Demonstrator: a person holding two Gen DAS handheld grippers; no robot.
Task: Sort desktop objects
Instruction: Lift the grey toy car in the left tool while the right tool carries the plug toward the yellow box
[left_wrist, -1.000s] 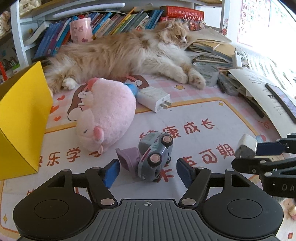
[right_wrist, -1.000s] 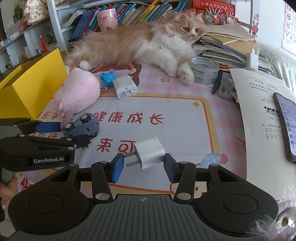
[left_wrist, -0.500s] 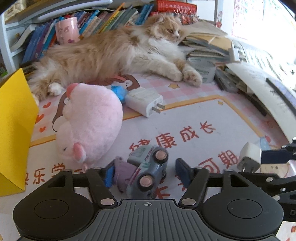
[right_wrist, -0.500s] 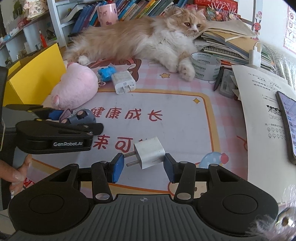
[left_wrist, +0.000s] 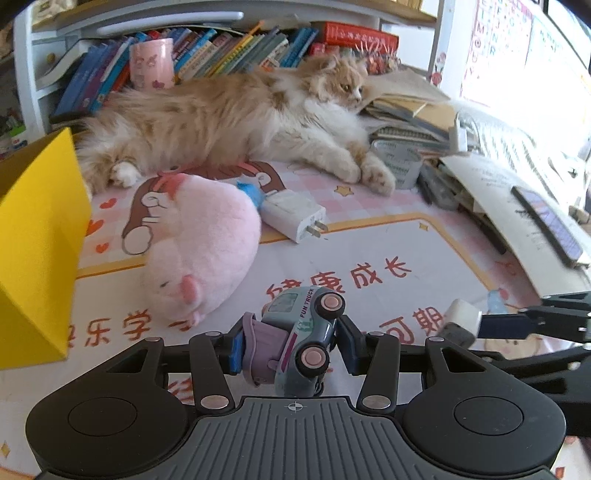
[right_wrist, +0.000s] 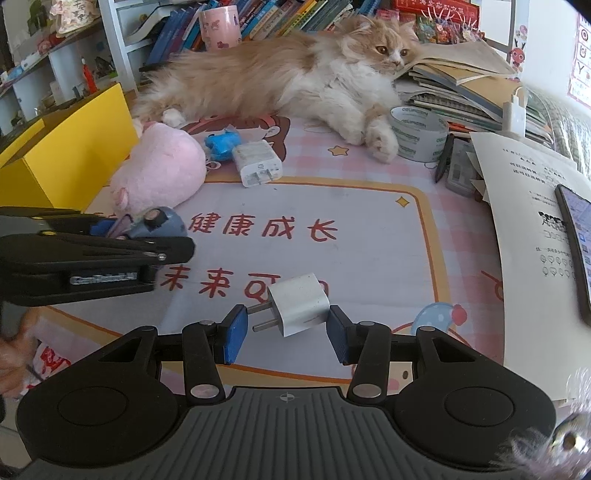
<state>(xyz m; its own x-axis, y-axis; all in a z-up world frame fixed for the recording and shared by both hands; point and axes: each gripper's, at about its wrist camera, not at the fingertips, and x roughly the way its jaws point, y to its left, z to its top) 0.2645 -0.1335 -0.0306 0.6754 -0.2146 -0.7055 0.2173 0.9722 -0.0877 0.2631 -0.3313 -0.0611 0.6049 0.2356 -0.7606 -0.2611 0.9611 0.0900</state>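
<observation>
Since the earlier frame the left gripper (left_wrist: 290, 349) had closed in on the toy truck (left_wrist: 301, 334), its blue pads now pressing the lilac rear and the grey-blue flank, the truck tipped on its side with wheels facing the camera. The right gripper (right_wrist: 282, 334) had stayed put, jaws spread around the small white charger (right_wrist: 299, 304): the right pad sat just beside the charger's body, the left pad near its prongs, neither clearly pinching.

Ahead of the left jaws lay a pink plush pig (left_wrist: 201, 245), and beyond it a larger white charger (left_wrist: 295, 216) touching a small blue toy (left_wrist: 251, 192). A yellow box (left_wrist: 37, 251) stood off to the left. All rested on a printed desk mat (right_wrist: 351, 236) with red Chinese characters. A long-haired ginger cat (right_wrist: 295, 77) sprawled at the back before a bookshelf (left_wrist: 229, 48), one paw beside a roll of tape (right_wrist: 417, 133).
</observation>
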